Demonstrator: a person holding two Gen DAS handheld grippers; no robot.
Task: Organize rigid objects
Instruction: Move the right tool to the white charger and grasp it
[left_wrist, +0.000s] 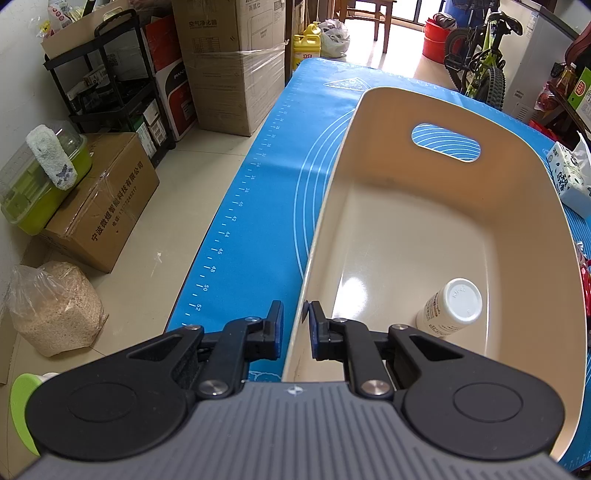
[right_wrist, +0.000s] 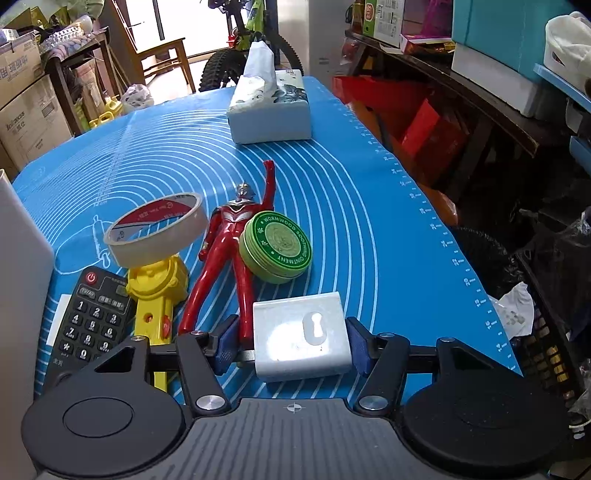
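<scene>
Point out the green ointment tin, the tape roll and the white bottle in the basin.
green ointment tin (right_wrist: 276, 246): right wrist view, on the centre of its printed lid.
tape roll (right_wrist: 162, 240): right wrist view, on its outer side wall.
white bottle (left_wrist: 461, 300): left wrist view, on its cap.

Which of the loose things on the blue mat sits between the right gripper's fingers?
The white square block with a keyhole-shaped slot. It sits between the right gripper fingers; the green ointment tin, red figure and tape roll lie farther away.
</scene>
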